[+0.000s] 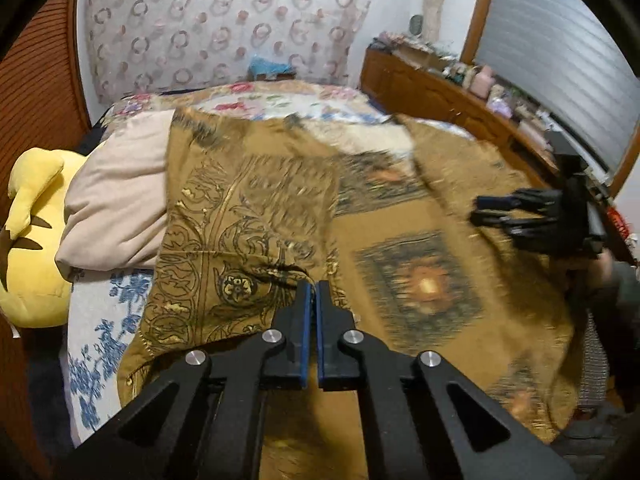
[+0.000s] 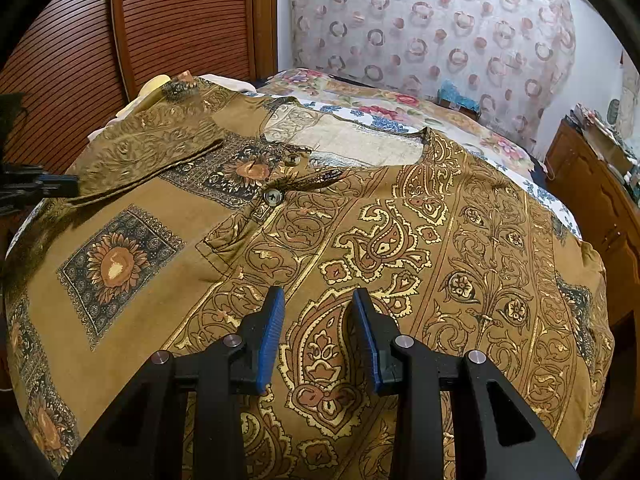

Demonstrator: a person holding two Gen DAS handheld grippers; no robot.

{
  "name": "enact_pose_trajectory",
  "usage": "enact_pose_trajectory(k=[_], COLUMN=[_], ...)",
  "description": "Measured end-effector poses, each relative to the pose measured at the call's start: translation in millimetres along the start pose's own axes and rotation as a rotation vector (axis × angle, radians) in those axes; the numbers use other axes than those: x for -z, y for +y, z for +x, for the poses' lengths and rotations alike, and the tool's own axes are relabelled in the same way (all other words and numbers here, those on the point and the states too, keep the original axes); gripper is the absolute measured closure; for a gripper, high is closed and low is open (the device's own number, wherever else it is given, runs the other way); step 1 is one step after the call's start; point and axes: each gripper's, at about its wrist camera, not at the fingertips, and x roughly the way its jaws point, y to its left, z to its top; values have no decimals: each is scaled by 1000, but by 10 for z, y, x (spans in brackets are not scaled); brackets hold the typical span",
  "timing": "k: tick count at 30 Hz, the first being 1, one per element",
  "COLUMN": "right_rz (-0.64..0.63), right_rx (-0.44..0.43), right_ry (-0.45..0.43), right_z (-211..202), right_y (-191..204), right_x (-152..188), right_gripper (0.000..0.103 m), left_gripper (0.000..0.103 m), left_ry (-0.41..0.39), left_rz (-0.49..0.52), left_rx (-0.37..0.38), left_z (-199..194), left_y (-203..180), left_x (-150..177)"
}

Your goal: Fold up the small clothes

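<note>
Left gripper [image 1: 313, 292] pinches the shirt [image 2: 360, 240] fold on the bed [image 2: 400, 112]; right gripper [image 2: 318, 300] hovers apart. Thin grip: fabric could slip, undoing the fold.

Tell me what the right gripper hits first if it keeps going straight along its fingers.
Most likely the brown patterned shirt: the open right gripper points at its paisley panel just ahead, with nothing between. How near the cloth is remains unclear.
</note>
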Motion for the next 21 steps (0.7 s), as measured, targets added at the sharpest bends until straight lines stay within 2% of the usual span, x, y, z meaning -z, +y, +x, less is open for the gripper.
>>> enact_pose_trajectory(k=[3, 4, 5, 10, 21], right_rz=[0, 0, 0, 0, 24], right_rx=[0, 0, 0, 0, 7], right_ry=[0, 0, 0, 0, -8], right_z=[0, -1, -1, 0, -37], right_y=[3, 4, 3, 5, -59], right_x=[1, 2, 2, 2, 3], right_gripper=[67, 67, 67, 67, 67], left_gripper=[100, 98, 91, 80, 80], left_ry=[-13, -8, 3, 25, 35], left_rz=[8, 9, 14, 1, -6], left_rx=[-13, -4, -5, -28, -79], left_z=[-62, -55, -36, 50, 328], left_y=[-125, -153, -173, -112, -62], left_x=[15, 22, 28, 26, -75])
